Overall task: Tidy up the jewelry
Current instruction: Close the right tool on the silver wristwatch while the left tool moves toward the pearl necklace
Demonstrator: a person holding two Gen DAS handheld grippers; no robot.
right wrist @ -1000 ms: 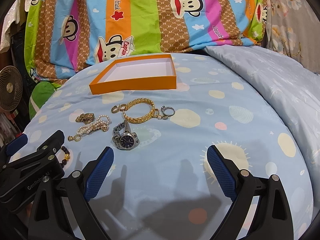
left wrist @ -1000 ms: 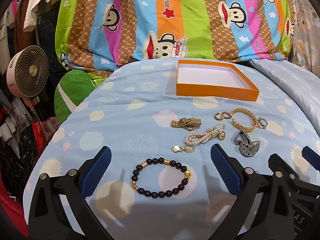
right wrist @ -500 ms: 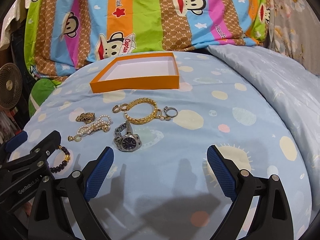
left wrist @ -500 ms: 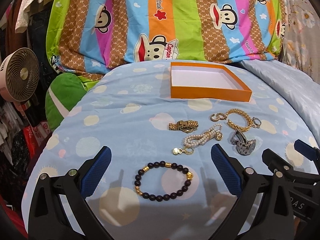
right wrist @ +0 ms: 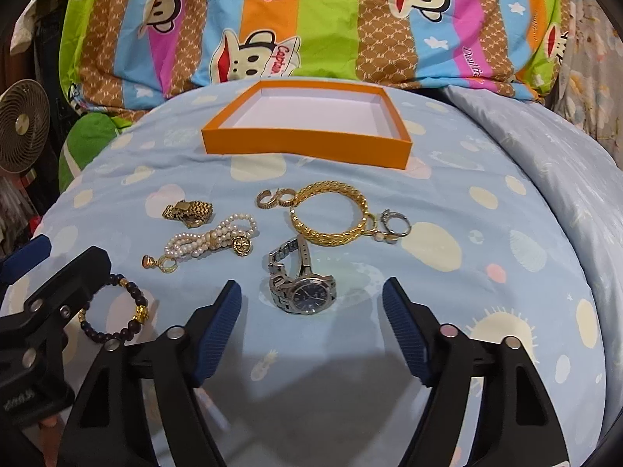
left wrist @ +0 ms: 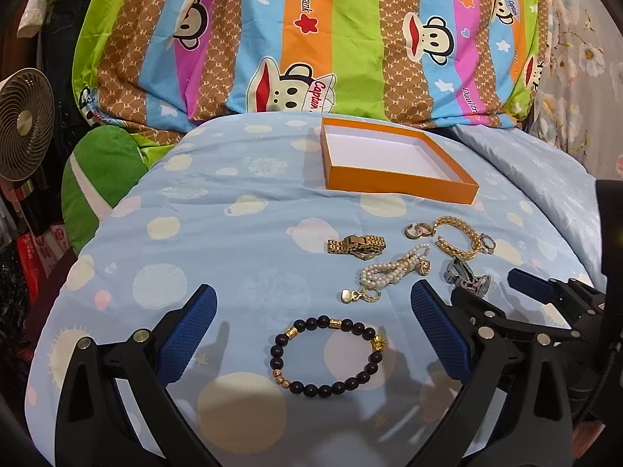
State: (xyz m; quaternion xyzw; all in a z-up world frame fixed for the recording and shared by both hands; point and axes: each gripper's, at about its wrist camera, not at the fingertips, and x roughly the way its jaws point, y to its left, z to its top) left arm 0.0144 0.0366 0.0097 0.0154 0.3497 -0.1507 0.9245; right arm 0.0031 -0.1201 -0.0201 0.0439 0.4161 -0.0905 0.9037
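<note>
An empty orange tray (left wrist: pixel 397 183) (right wrist: pixel 307 144) lies at the back of the blue bedspread. In front of it lie a gold chain bracelet (right wrist: pixel 331 214), a gold watch band (left wrist: pixel 356 244), a pearl bracelet (left wrist: pixel 393 272) (right wrist: pixel 212 241), a silver watch (right wrist: pixel 303 292), rings (right wrist: pixel 395 227) and a dark bead bracelet (left wrist: pixel 325 352). My left gripper (left wrist: pixel 311 330) is open, its fingers on either side of the bead bracelet. My right gripper (right wrist: pixel 311 311) is open, its fingers on either side of the silver watch. Both hold nothing.
A striped monkey-print duvet (left wrist: pixel 311 39) is piled behind the tray. A fan (left wrist: pixel 23 120) and a green cushion (left wrist: pixel 101 171) are at the left. A grey quilt (right wrist: pixel 564 179) lies at the right. The right gripper's body (left wrist: pixel 545 311) shows beside the left one.
Both grippers have moved forward and lower toward the jewelry. The right gripper now frames the silver watch, and its jaws stand a little narrower. The jewelry has not moved.
</note>
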